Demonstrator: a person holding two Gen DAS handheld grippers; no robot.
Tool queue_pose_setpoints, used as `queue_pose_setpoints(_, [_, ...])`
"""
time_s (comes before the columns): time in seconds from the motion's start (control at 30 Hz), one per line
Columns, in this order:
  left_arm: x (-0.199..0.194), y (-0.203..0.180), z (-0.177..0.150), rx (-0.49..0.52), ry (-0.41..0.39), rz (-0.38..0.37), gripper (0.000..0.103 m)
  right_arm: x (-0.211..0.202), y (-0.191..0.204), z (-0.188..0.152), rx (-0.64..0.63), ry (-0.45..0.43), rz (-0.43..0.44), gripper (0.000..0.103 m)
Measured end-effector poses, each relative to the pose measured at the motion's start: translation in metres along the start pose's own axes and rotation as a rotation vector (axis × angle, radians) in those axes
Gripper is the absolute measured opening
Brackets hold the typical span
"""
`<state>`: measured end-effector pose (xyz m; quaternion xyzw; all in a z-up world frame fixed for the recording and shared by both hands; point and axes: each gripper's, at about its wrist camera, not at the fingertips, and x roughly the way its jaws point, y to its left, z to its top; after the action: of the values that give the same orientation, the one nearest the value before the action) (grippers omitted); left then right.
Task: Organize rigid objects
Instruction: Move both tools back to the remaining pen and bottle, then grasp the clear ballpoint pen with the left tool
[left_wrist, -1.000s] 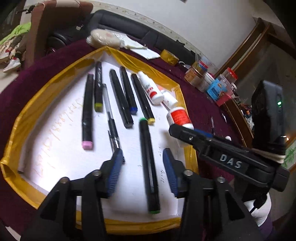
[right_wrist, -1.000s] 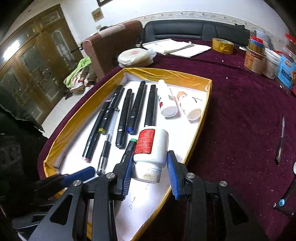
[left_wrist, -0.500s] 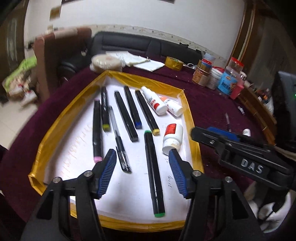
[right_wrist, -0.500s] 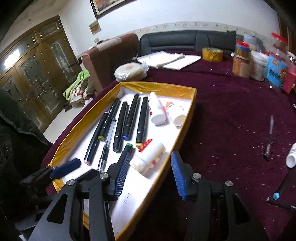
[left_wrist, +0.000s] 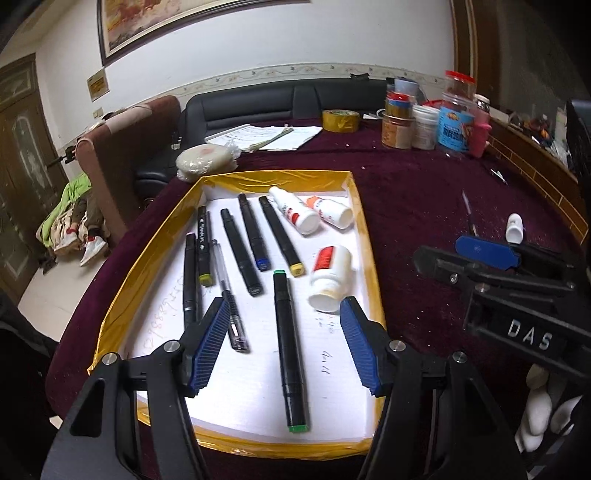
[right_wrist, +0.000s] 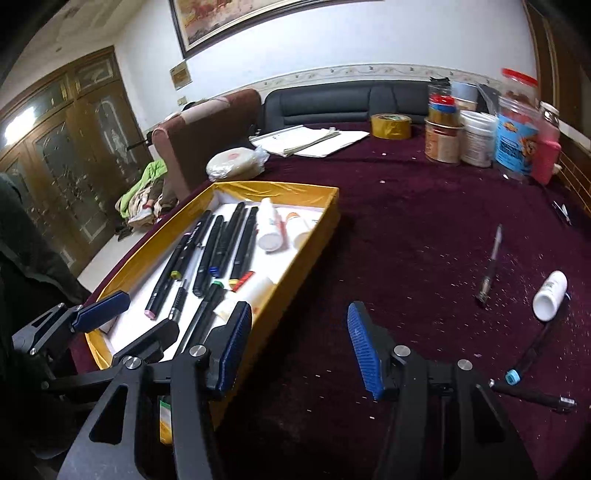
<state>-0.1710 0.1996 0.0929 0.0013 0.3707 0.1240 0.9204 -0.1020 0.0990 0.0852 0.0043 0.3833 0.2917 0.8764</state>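
Left wrist: "DAS" on right gripper; tray holds 3 bottles, 6 markers. Both grippers, left included, gape empty.

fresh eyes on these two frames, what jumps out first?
The gold-rimmed tray on the maroon tablecloth, lined with black markers and three white bottles. Both grippers, left and right, hang open and empty. Right of the tray, a stray white bottle and pen lie on the cloth.
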Motion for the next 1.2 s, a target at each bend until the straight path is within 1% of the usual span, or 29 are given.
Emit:
queue_pose_setpoints(0.17, [-0.002, -0.017, 0.003, 0.041, 0.005, 0.007, 0.061, -0.010, -0.026, -0.002, 0.052, -0.022, -0.008, 0.049])
queue_pose_setpoints(0.37, [-0.003, -0.043, 0.008, 0.101, 0.011, -0.003, 0.061, -0.024, -0.068, -0.003, 0.130, -0.048, -0.035, 0.049])
queue_pose_setpoints(0.5, [-0.001, -0.063, 0.011, 0.145, 0.015, -0.007, 0.061, -0.035, -0.100, -0.007, 0.190, -0.063, -0.067, 0.049])
queue_pose_setpoints(0.7, [0.003, -0.086, 0.016, 0.186, 0.027, -0.012, 0.061, -0.050, -0.157, -0.011, 0.280, -0.080, -0.119, 0.049])
queue_pose_setpoints(0.87, [0.010, -0.103, 0.019, 0.216, 0.046, -0.016, 0.061, -0.062, -0.196, -0.007, 0.316, -0.098, -0.171, 0.049])
queue_pose_setpoints(0.97, [0.015, -0.113, 0.021, 0.233, 0.058, -0.016, 0.061, -0.065, -0.212, -0.003, 0.314, -0.102, -0.206, 0.050])
queue_pose_setpoints(1.07, [0.024, -0.120, 0.024, 0.236, 0.087, -0.037, 0.061, -0.062, -0.225, 0.002, 0.302, -0.098, -0.233, 0.054])
queue_pose_setpoints(1.2, [0.042, -0.139, 0.036, 0.227, 0.135, -0.109, 0.061, -0.056, -0.246, 0.005, 0.322, -0.118, -0.249, 0.054])
